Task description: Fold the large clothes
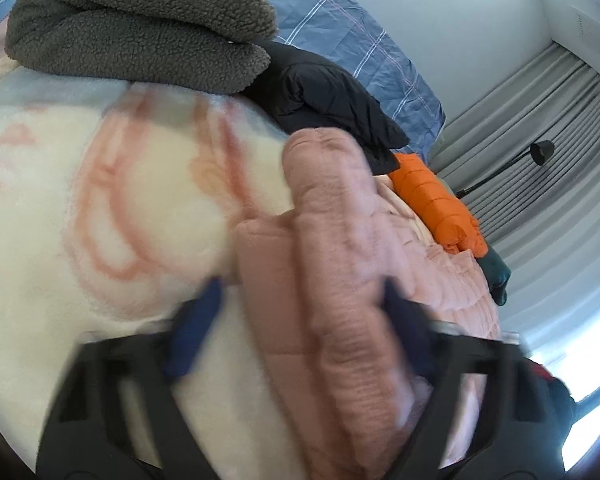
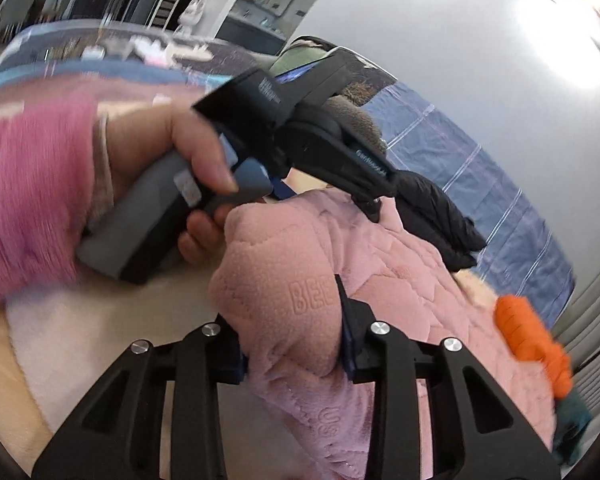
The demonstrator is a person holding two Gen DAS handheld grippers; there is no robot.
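Observation:
A pink quilted fleece garment (image 1: 340,264) lies on a cream blanket (image 1: 100,220) on the bed. My left gripper (image 1: 304,312) has its blue-padded jaws wide apart, with a thick fold of the pink garment between them; the view is blurred. My right gripper (image 2: 292,340) has a bunched roll of the same pink garment (image 2: 284,280) between its jaws, pressed by both pads. The left gripper (image 2: 320,152), held by a hand in a pink sleeve, shows in the right wrist view just above the garment's far edge.
A folded grey fleece (image 1: 140,28) sits at the far side of the blanket. A black jacket (image 1: 332,96), an orange puffer (image 1: 436,204) and a teal item (image 1: 498,276) lie beyond the pink garment. A blue checked sheet (image 1: 360,40), grey curtains (image 1: 540,140) and a lamp (image 1: 540,152) stand behind.

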